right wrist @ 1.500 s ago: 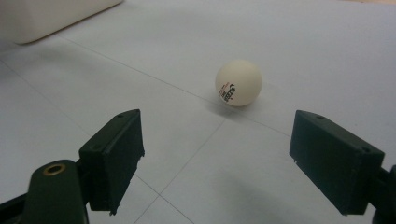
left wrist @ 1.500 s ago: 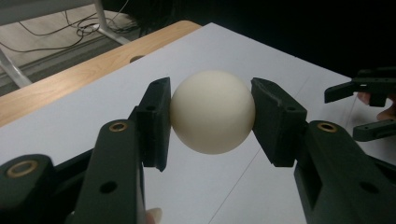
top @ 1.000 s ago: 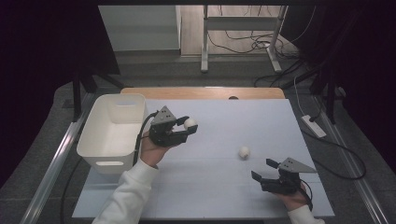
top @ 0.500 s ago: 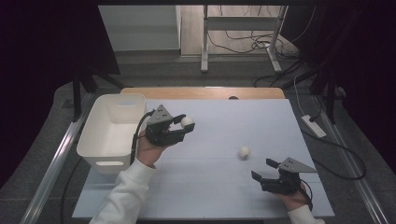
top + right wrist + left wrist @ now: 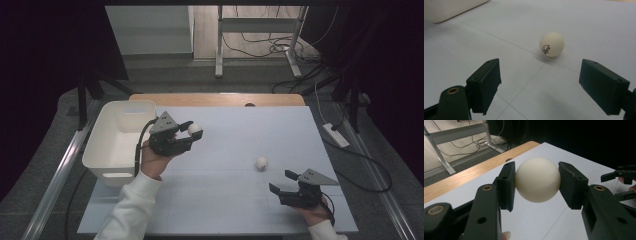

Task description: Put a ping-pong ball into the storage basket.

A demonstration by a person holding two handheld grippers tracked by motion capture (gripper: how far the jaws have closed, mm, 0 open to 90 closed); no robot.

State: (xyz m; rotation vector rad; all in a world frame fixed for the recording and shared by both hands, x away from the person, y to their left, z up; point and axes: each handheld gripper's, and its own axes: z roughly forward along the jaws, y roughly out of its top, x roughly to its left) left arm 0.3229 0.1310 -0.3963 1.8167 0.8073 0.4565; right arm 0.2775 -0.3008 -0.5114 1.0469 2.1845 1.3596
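We've got the left gripper [image 5: 192, 136] clamped on a smooth cream plastic ball [image 5: 194, 129] just right of the white plastic bin [image 5: 107, 131], so carry it level over the rim before releasing, while the right gripper [image 5: 281, 183], wide open, waits near the bin-far second ball [image 5: 261, 162].

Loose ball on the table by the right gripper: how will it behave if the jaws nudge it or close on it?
The loose ball is round and rests on a flat table, so a nudge would probably roll it. It looks like a light, smooth ping-pong ball and might squirt out of an off-centre pinch. The right gripper stands open, short of it.
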